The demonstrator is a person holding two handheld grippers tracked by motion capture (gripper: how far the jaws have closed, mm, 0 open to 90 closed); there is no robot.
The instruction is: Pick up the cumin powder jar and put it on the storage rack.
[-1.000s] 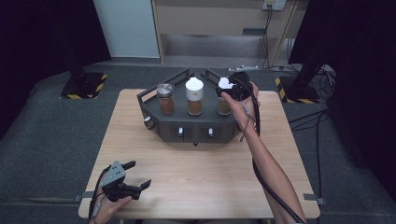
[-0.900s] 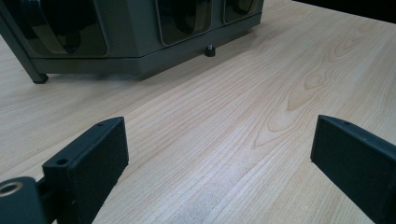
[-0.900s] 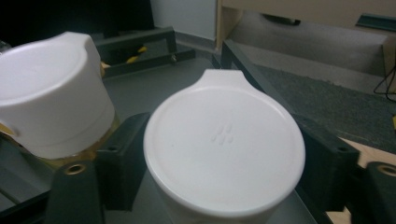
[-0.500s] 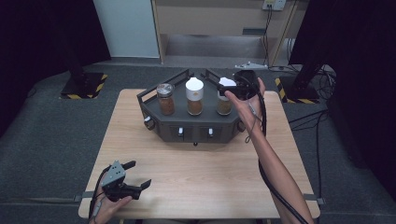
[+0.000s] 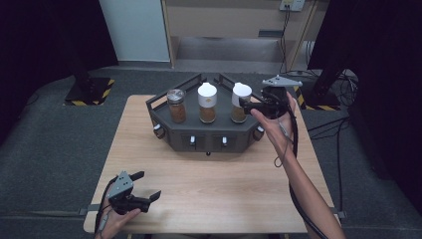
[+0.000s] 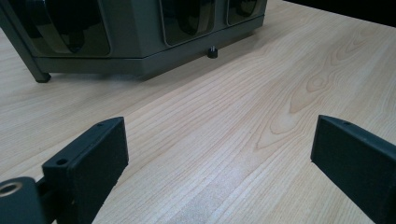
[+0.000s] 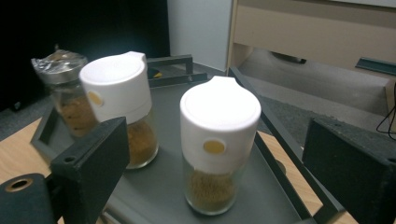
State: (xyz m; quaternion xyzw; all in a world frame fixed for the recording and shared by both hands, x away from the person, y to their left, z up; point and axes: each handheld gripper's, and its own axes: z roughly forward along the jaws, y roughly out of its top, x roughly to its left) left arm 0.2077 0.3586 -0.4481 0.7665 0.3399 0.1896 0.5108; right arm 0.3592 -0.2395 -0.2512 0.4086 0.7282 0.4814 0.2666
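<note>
High view, going L to R: your left gripper (image 5: pixel 144 186) sits near the table's (image 5: pixel 224 174) 7 o'clock corner, in your left hand (image 5: pixel 113 221). Its jaws stand wide apart w/ nothing between them. Left gripper view agrees: just bare wood between the two black pads, and the grey rack's front w/ one small foot at approx 11 o'clock.

Rack (image 5: pixel 164 122) is at the table's 12 o'clock side. Three jars stand upright on it in a row. First, at the rack's 9 o'clock end, is the foil-topped jar (image 5: pixel 176 105) w/ brown powder. Middle one is a white-capped jar (image 5: pixel 207 102). Third, at the 3 o'clock end, is the right-hand white-capped jar (image 5: pixel 240 102) w/ a yellowish fill.

Your right gripper (image 5: pixel 246 103) is just beside that third jar, at its 3 o'clock, held in your right hand (image 5: pixel 276 122), palm up. Its jaws have just been opening and now stand spread. Right gripper view shows the third jar (image 7: pixel 218 142) between the pads but apart from both, standing on the rack floor on its own. Can't tell from the high view alone if the tips brush the cap; gripper view says no contact. Middle jar (image 7: pixel 122 105) is behind the left pad at 10 o'clock, foil-topped jar (image 7: pixel 65 86) farther off.
</note>
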